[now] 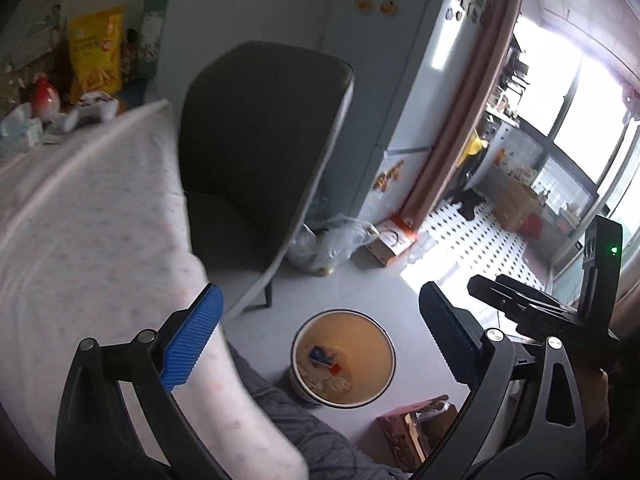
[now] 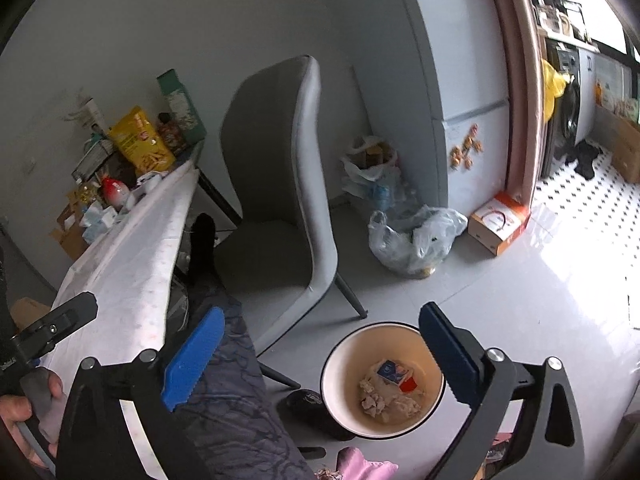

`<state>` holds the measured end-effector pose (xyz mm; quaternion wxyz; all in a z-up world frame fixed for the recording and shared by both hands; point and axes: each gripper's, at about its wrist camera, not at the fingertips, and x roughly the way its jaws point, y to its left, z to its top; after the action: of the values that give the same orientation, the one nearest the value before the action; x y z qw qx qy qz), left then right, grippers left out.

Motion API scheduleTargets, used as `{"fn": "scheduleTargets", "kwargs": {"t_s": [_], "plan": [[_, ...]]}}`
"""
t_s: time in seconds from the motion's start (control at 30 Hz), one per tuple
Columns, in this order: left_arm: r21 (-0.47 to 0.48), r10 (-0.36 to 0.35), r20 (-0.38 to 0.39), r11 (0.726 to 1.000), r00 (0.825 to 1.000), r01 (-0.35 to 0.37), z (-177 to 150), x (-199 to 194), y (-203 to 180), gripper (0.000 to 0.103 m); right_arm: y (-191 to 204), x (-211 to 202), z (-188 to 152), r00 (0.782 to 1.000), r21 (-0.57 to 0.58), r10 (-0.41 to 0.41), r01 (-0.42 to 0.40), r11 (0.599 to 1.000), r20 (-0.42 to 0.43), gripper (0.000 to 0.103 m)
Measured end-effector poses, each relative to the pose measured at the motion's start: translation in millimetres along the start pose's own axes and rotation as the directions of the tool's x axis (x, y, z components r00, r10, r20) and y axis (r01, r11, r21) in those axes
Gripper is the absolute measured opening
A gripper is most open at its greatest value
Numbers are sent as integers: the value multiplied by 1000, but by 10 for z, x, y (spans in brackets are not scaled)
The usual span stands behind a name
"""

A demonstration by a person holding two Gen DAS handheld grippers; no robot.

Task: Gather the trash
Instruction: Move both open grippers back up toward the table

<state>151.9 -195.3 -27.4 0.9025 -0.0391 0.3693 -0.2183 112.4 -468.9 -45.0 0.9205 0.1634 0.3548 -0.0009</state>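
A round bin with a cream inside and a dark rim stands on the grey floor below both grippers. In it lie crumpled tissues, a small blue-and-white carton and a red scrap. My left gripper hangs above the bin, open, with nothing between its fingers. My right gripper is also open and empty, its dark right finger over the bin's rim.
A grey chair stands by a table under a pale patterned cloth, with snack bags at its far end. Plastic bags and an orange-and-white box lie near the fridge. A leg in patterned trousers and a cardboard box are beside the bin.
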Motion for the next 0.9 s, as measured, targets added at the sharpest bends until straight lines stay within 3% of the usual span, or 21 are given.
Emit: {"fn": "scheduleTargets", "kwargs": {"t_s": [0.23,0.6,0.7,0.9], "plan": [[-42,75,72,997,995,-72,15,-545,223,97,445,-279,55,1000,-59,-7,8,998,20,95],[-85,198,181,979,963,-185,-132,-1351,443,97,1119,-734,34,997,-158,63,-54,986,51,95],[-105,208,190,976,960,-191,-167,-1494,510,97,1288,-862,-13,997,-176,49,-39,984,53,95],[-144,268,229,960,936,-240,-243,-1836,600,97,1584,-1206,-96,994,-225,31,-6,974,105,95]]}}
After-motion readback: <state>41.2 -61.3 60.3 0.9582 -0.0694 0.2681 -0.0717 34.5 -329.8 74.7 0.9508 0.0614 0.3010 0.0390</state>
